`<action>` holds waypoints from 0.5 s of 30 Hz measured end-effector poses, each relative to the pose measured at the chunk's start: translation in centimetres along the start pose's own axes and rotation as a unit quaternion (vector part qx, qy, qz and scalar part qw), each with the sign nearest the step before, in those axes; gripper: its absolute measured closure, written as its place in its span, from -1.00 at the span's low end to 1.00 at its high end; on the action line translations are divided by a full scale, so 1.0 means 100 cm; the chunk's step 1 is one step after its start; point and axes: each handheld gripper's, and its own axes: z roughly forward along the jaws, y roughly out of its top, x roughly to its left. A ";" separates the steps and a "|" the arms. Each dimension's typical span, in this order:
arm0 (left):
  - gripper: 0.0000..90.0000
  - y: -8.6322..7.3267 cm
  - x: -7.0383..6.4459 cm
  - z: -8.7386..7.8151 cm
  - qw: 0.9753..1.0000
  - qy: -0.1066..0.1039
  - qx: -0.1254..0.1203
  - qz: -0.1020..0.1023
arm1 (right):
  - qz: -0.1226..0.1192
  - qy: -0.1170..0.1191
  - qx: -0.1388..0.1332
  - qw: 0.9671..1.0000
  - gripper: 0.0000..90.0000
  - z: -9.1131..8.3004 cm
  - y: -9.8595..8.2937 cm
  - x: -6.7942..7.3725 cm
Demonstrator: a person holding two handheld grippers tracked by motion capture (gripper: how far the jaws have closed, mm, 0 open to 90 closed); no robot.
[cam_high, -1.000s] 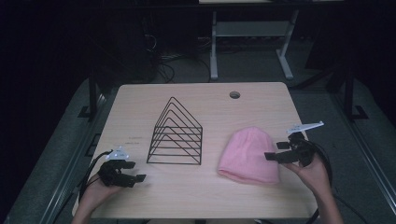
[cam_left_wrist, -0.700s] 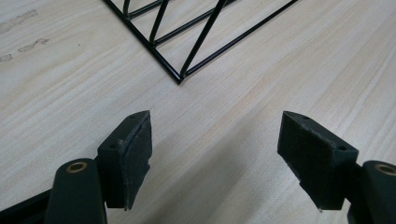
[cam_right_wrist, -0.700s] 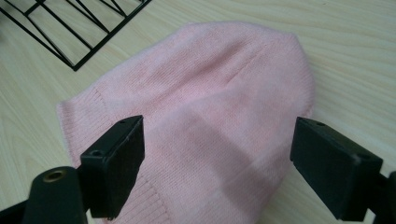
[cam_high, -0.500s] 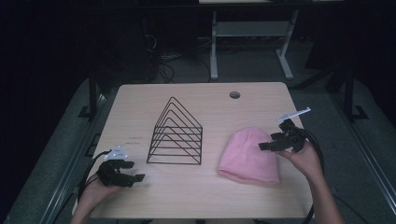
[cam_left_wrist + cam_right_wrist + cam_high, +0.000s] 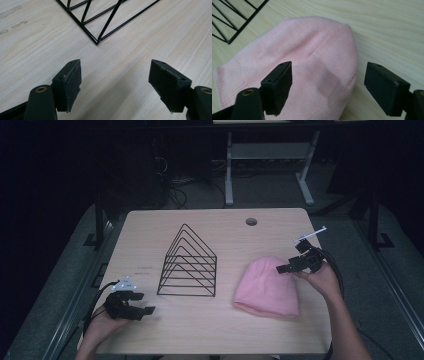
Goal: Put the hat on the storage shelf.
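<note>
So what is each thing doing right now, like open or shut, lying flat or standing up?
Left gripper: open, holding nothing, low over the table.
Right gripper: open, holding nothing, above the hat's edge.
Pink hat: lying flat on the table, not gripped.
Black wire rack: standing upright, nothing on it.

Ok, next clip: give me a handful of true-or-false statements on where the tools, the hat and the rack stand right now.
1. The right tool is open over the pink beanie. True.
2. The left tool is shut on the black wire rack. False: it is open, holds nothing, and sits short of the rack's corner.
3. The beanie hangs on the rack. False: it lies flat on the wooden table beside it.
4. The rack stands between the two tools. True.
</note>
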 end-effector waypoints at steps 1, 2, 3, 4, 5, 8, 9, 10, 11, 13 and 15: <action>-0.41 0.000 0.000 0.000 1.000 0.000 -0.002 -0.001 | 0.000 0.000 0.000 1.000 -0.50 0.000 0.000 0.000; -0.41 0.000 0.000 0.000 1.000 0.000 -0.002 -0.004 | 0.002 0.000 0.000 1.000 -0.48 0.002 0.000 -0.002; -0.41 0.000 0.000 0.001 1.000 0.000 -0.002 -0.004 | 0.006 0.001 0.002 1.000 -0.46 0.003 0.001 -0.004; -0.41 0.000 0.000 0.001 1.000 0.000 -0.001 -0.004 | 0.009 -0.001 0.005 1.000 -0.44 0.004 0.001 -0.006; -0.41 0.000 0.000 0.001 1.000 0.000 0.001 0.000 | 0.013 -0.001 0.009 1.000 -0.36 0.008 0.002 -0.010; -0.41 0.000 0.000 0.001 1.000 0.000 0.001 0.000 | 0.015 0.000 0.012 1.000 -0.29 0.010 0.002 -0.011; -0.41 0.000 0.000 0.002 1.000 0.001 0.001 0.000 | 0.015 0.001 0.013 1.000 -0.26 0.012 0.002 -0.013; -0.41 0.000 0.000 0.002 1.000 0.000 0.000 -0.003 | 0.018 0.006 0.017 1.000 -0.16 0.015 0.003 -0.014; -0.41 0.000 0.000 0.002 1.000 0.000 0.000 -0.003 | 0.018 0.006 0.017 1.000 -0.16 0.015 0.003 -0.014; -0.41 0.000 0.001 0.001 1.000 0.001 0.000 -0.003 | 0.021 0.004 0.019 1.000 -0.09 0.019 0.003 -0.016; -0.41 0.000 0.001 0.001 1.000 0.001 0.001 -0.001 | 0.026 0.009 0.020 0.999 0.00 0.021 0.003 -0.018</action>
